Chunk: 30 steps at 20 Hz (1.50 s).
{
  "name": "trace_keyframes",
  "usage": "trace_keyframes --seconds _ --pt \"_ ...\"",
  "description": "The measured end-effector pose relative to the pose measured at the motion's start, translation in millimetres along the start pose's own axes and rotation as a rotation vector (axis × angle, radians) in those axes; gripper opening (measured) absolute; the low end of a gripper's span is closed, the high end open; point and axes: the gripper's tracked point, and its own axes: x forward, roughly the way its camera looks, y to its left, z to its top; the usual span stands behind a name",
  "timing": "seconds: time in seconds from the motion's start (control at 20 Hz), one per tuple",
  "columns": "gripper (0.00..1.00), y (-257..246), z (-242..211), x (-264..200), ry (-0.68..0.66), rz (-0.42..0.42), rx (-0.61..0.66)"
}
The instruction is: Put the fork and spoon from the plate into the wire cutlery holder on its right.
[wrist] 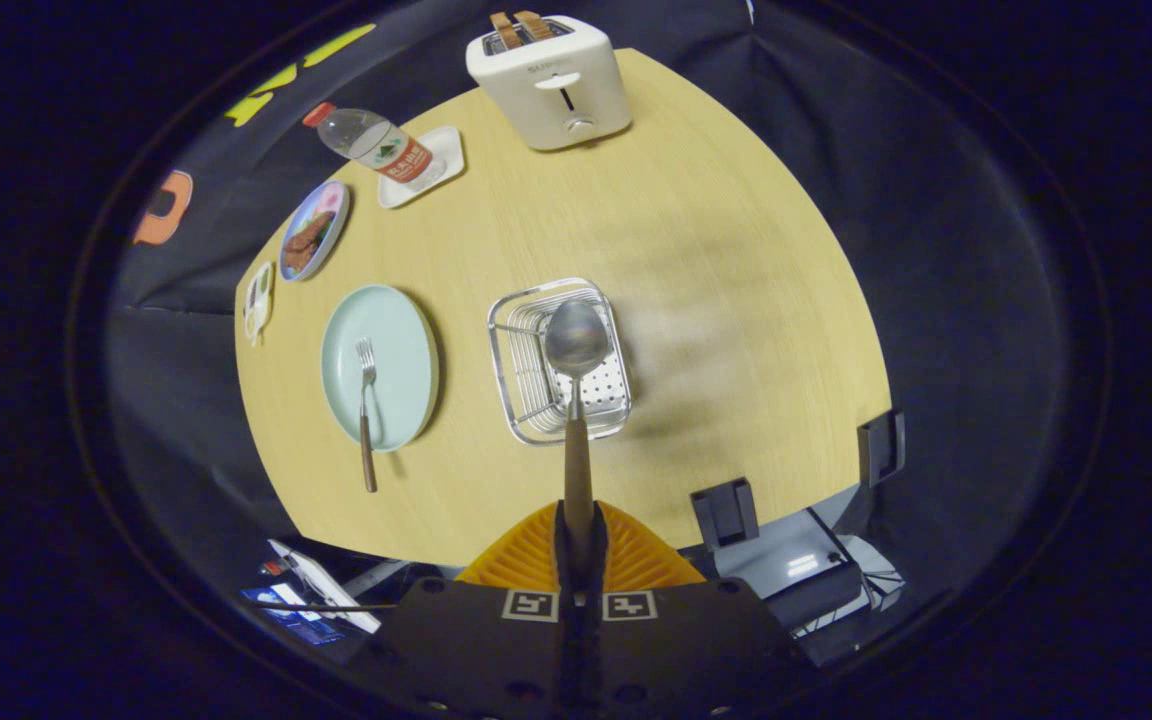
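Pale wooden table (736, 300) against dark cloth booth wall (936, 250).

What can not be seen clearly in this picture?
- Gripper view: the wire cutlery holder floor is partly hidden by the spoon held in the gripper.
- The spoon's height above the holder cannot be judged.
- The bottle label is too small to read.
- The fork tines are too small.
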Motion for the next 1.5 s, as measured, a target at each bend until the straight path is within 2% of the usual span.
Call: trace_keyframes --seconds 0.25,0.4,0.6,0.65,0.85,0.95,1.2,1.5 --pt "0.01 7 -8 4 0.037 0.017 0.008" --pt "0.02 5 -11 5 0.066 -0.002 0.042" --pt "0.15 9 9 5 0.004 0.020 0.041" --pt "0.23 11 10 3 -0.008 0.031 0.029" --pt "0.77 25 17 -9 -0.100 0.046 -0.057" --pt "0.88 36 21 -18 -0.168 0.037 -0.098" --pt "0.92 94 12 -24 -0.280 0.042 -0.210" --pt "0.93 177 -39 43 -0.183 0.056 -0.270"
